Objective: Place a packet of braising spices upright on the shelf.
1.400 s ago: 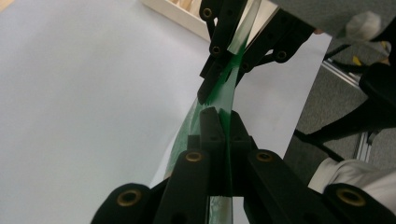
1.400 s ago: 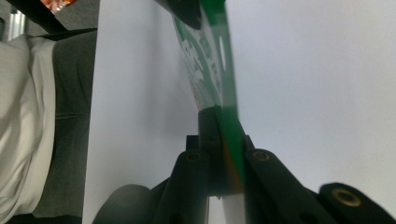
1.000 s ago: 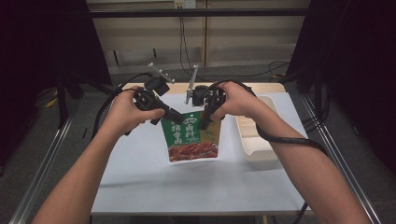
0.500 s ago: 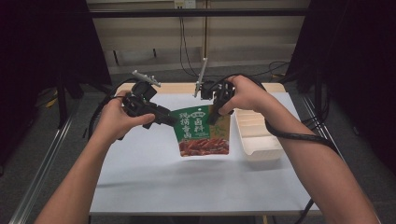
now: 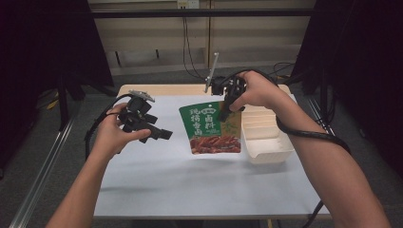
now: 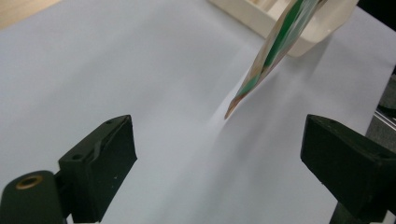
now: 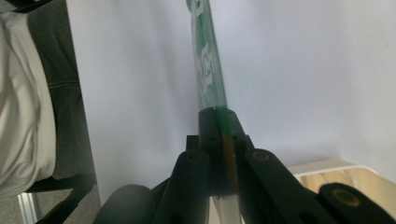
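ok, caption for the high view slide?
Right tool holds a green pouch above the table beside a white tray; left tool open.

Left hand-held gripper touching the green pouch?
Apart. In the left gripper view the left hand-held gripper has its jaws wide, just opened, nothing between them; the green pouch hangs well beyond.

A white counter [image 5: 166, 180] stood under the lamps, a cream compartment tray [image 5: 266, 142] sat near its right edge, and cables [image 5: 187, 42] hung down the wall behind.
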A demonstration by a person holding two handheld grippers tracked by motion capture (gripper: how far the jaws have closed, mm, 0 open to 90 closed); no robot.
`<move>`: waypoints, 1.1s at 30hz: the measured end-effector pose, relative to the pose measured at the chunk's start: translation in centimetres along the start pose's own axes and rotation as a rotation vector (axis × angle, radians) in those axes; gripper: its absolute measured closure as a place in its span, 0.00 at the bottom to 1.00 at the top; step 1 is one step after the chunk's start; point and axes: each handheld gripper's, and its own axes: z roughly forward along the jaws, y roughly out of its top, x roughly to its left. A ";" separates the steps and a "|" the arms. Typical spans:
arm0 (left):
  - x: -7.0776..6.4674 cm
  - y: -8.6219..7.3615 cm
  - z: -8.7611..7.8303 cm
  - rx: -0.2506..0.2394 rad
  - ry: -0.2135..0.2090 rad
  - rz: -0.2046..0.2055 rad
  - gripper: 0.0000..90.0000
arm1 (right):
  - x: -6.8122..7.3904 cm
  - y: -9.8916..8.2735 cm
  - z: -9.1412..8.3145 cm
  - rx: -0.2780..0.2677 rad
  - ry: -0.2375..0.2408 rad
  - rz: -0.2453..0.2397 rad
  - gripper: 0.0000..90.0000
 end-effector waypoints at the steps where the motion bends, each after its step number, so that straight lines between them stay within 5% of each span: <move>1: 0.2 -0.5 0.3 0.000 0.002 -0.010 0.11 | 0.0 0.0 -0.1 0.005 -0.006 0.011 1.00; 15: 1.5 -3.8 1.9 -0.011 0.020 -0.061 0.02 | -0.7 -0.6 -1.5 0.025 -0.027 0.049 1.00; 23: 2.1 -5.6 2.4 -0.007 0.017 -0.024 0.00 | -0.9 -1.0 -2.3 0.021 -0.039 0.055 1.00; 33: 2.6 -8.1 3.3 -0.013 0.026 -0.041 0.01 | -1.4 -2.1 -3.1 0.014 -0.049 0.073 1.00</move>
